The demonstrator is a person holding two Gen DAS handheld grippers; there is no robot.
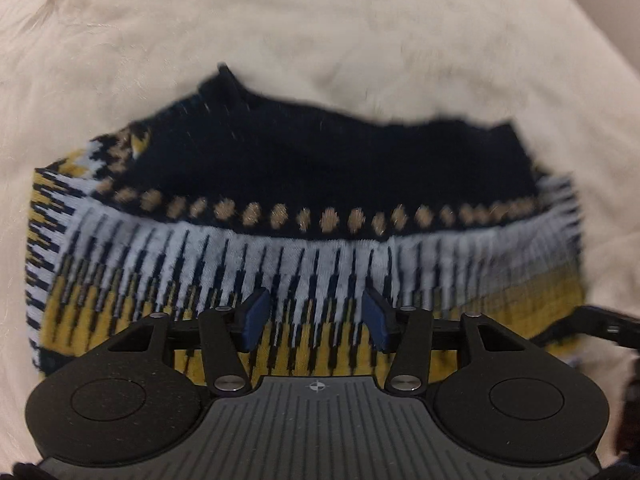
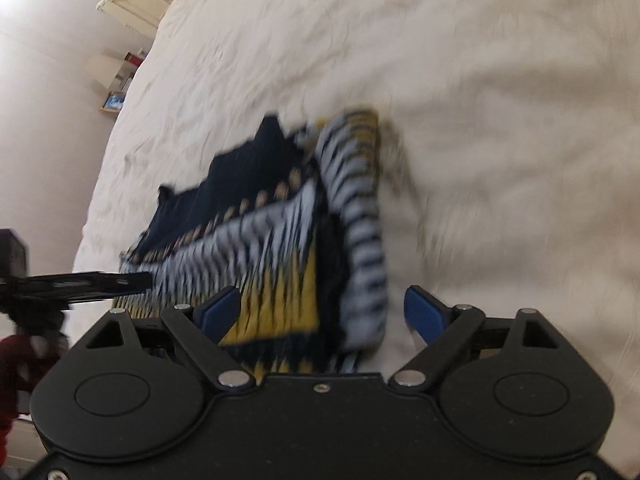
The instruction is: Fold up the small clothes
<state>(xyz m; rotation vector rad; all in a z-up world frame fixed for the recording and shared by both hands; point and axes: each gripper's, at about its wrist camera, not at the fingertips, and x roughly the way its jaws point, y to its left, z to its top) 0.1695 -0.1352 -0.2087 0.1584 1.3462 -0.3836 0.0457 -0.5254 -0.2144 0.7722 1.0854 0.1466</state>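
A cream bedspread [image 2: 480, 100] carries the patterned garment [image 1: 280, 248], lying folded at centre. The right gripper [image 2: 324, 312] hangs spread and empty over its 6 o'clock edge; the left gripper [image 1: 316, 320], likewise parted, grasps nothing. Judged best: press folds flat, aligning edges squarely.

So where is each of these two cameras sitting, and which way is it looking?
Left wrist: on the left gripper, looking along its open blue fingers at the patterned knit garment.
Right wrist: on the right gripper, fingers open, facing the garment's folded edge.
Shared: the garment, the white bedcover.
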